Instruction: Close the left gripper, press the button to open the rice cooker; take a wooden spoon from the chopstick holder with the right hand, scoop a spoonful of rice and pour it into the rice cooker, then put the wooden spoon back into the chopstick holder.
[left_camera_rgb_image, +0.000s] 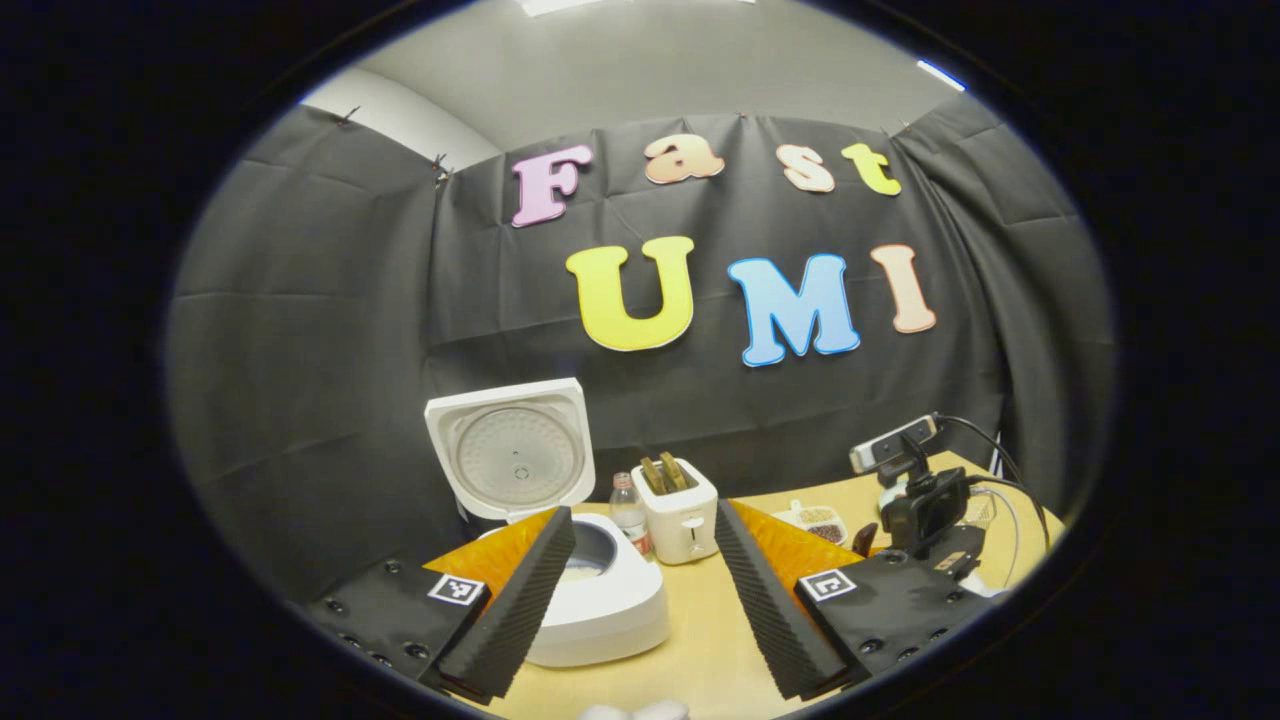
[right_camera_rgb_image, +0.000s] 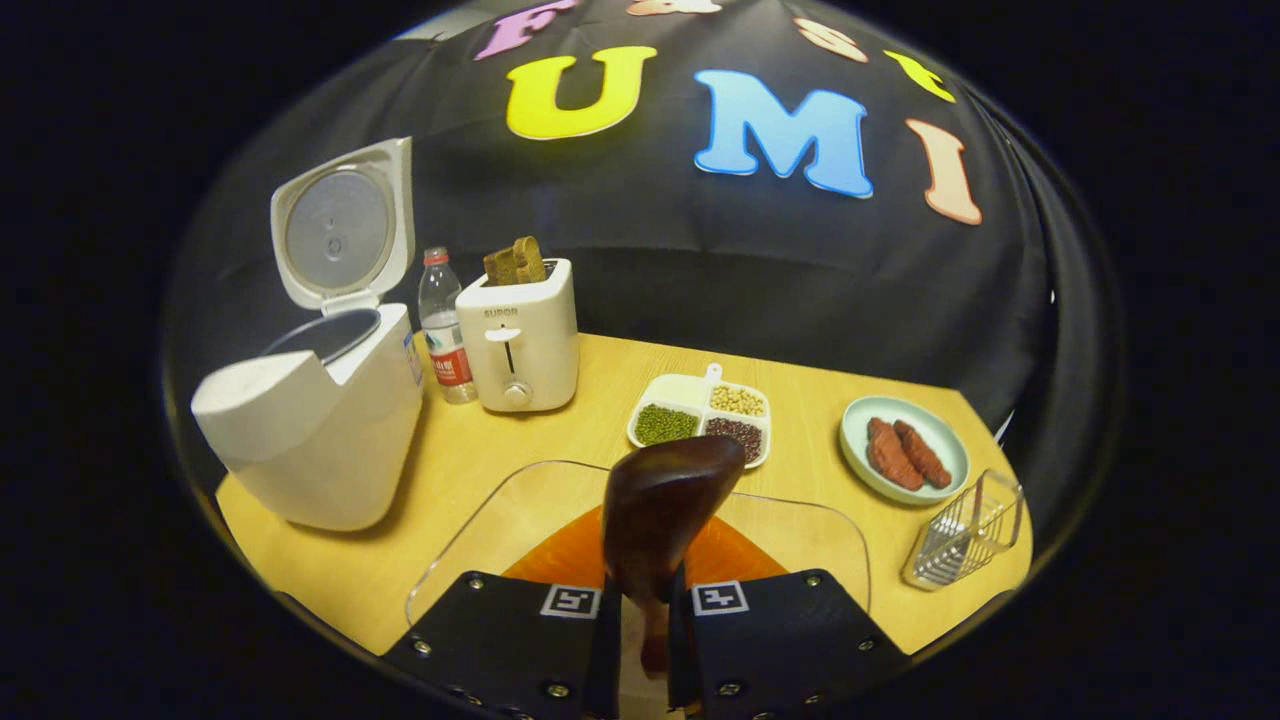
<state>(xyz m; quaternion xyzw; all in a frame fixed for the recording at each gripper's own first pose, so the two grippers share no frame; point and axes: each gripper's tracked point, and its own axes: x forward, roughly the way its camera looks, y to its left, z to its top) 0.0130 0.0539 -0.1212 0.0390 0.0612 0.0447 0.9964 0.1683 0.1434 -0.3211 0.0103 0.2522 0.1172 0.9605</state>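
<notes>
Here, one rice cooker (right_camera_rgb_image: 310, 430) lid up, left tool (left_camera_rgb_image: 640, 590) spread empty, right tool (right_camera_rgb_image: 645, 640) clamping one wooden spoon (right_camera_rgb_image: 655, 510).

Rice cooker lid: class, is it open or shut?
Open. The lid stands upright behind the rice cooker, its inner plate facing forward and the pot's rim exposed below it.

The white rice cooker (right_camera_rgb_image: 310, 430) looks like smooth, matt plastic; inside its raised lid (left_camera_rgb_image: 515, 455) sits a dull silvery metal disc. The dark brown wooden spoon (right_camera_rgb_image: 660, 505) has a polished, glossy bowl. The pale yellow table top (right_camera_rgb_image: 560, 440) shows a smooth, wood-grain finish. The chopstick holder (right_camera_rgb_image: 965, 530) is shiny wire metal. The cream toaster (right_camera_rgb_image: 520, 335) appears satin plastic, and the clear water bottle (right_camera_rgb_image: 443, 325) thin glossy plastic.
</notes>
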